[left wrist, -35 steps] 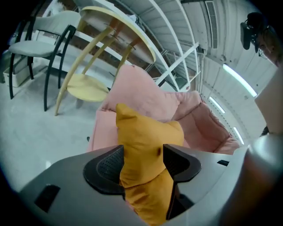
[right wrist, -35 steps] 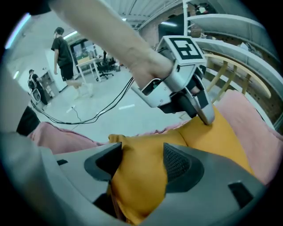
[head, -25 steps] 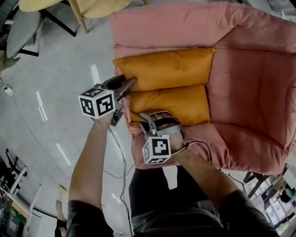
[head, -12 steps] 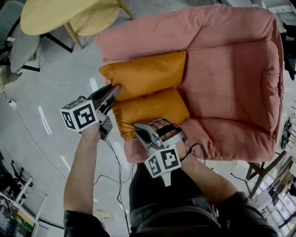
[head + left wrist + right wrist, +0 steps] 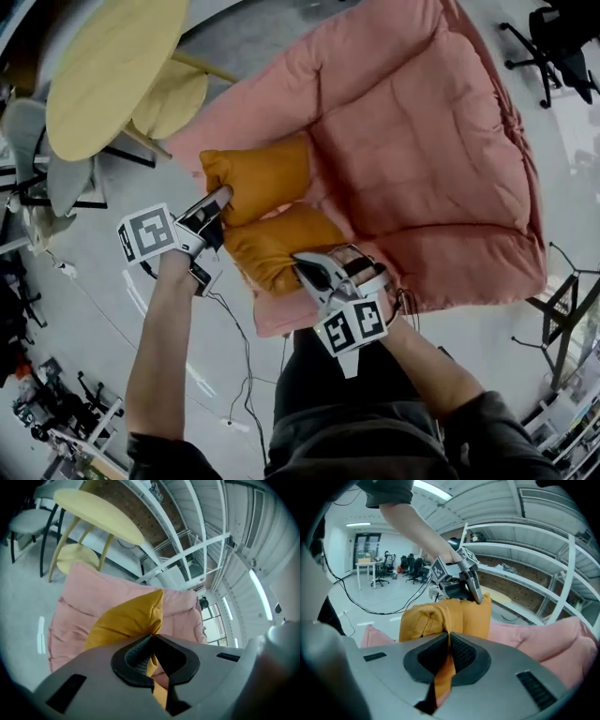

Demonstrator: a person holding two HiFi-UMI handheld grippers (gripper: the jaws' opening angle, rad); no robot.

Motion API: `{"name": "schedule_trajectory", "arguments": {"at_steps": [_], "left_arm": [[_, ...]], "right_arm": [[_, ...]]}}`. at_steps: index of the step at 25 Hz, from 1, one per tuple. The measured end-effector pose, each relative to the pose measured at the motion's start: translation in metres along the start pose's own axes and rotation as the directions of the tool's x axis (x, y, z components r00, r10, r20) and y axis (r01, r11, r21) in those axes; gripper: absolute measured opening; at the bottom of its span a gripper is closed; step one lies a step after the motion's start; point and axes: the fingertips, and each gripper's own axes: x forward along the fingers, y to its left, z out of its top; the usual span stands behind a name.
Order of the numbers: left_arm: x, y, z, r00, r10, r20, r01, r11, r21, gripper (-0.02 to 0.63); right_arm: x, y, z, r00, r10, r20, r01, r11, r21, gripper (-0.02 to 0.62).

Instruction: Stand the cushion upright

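An orange cushion (image 5: 272, 178) lies on the front left of a pink padded armchair (image 5: 422, 150), bulging in two halves, its near edge lifted off the seat. My left gripper (image 5: 220, 197) pinches the cushion's far left corner; its jaws are closing, and the pads press on orange fabric (image 5: 126, 618) in the left gripper view (image 5: 152, 637). My right gripper (image 5: 305, 265) is shut on the near edge of the lower half. In the right gripper view (image 5: 448, 634) a strip of fabric (image 5: 440, 613) runs between the pads, with the left gripper (image 5: 476, 595) beyond it.
A round yellow table (image 5: 108, 80) and a yellow stool (image 5: 173, 98) stand left of the armchair. A cable (image 5: 239, 328) trails over the grey floor near the person's legs. A dark office chair (image 5: 562, 47) is at the top right, a grey chair (image 5: 56, 178) far left.
Both grippers have closed on the cushion and risen with it; its near edge has come up off the seat. The head view has swung, so the armchair now sits tilted.
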Motion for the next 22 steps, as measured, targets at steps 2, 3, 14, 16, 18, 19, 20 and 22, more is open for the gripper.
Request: {"name": "schedule_trajectory", "arguments": {"at_steps": [2, 3, 14, 16, 18, 19, 20, 22], "left_arm": [[0.037, -0.036, 0.001, 0.996, -0.091, 0.002, 0.091, 0.995, -0.035, 0.018], [0.056, -0.053, 0.002, 0.993, -0.119, 0.0, 0.119, 0.992, -0.043, 0.014], [0.212, -0.221, -0.024, 0.884, -0.444, -0.15, 0.457, 0.887, 0.066, 0.006], [0.23, -0.244, -0.035, 0.851, -0.51, -0.126, 0.518, 0.855, 0.04, 0.008], [0.237, -0.262, -0.046, 0.827, -0.548, -0.123, 0.555, 0.831, 0.028, 0.008], [0.238, -0.267, -0.051, 0.83, -0.541, -0.134, 0.552, 0.832, 0.054, 0.008], [0.236, -0.27, -0.055, 0.84, -0.521, -0.148, 0.537, 0.838, 0.096, 0.008], [0.225, -0.273, -0.061, 0.861, -0.477, -0.176, 0.506, 0.837, 0.208, 0.008]], "right_arm": [[-0.024, -0.022, -0.025, 0.998, -0.06, -0.027, 0.062, 0.996, 0.066, 0.02], [-0.036, -0.034, -0.038, 0.995, -0.092, -0.042, 0.096, 0.991, 0.097, 0.019], [-0.156, -0.115, -0.171, 0.778, -0.345, -0.525, 0.547, 0.784, 0.294, 0.021], [-0.18, -0.121, -0.177, 0.748, -0.377, -0.546, 0.59, 0.753, 0.29, 0.021], [-0.202, -0.127, -0.174, 0.726, -0.422, -0.543, 0.628, 0.728, 0.274, 0.021], [-0.212, -0.131, -0.17, 0.718, -0.449, -0.533, 0.646, 0.715, 0.267, 0.021], [-0.22, -0.134, -0.164, 0.713, -0.473, -0.517, 0.659, 0.703, 0.266, 0.021], [-0.232, -0.142, -0.149, 0.722, -0.509, -0.469, 0.669, 0.688, 0.282, 0.021]]}}
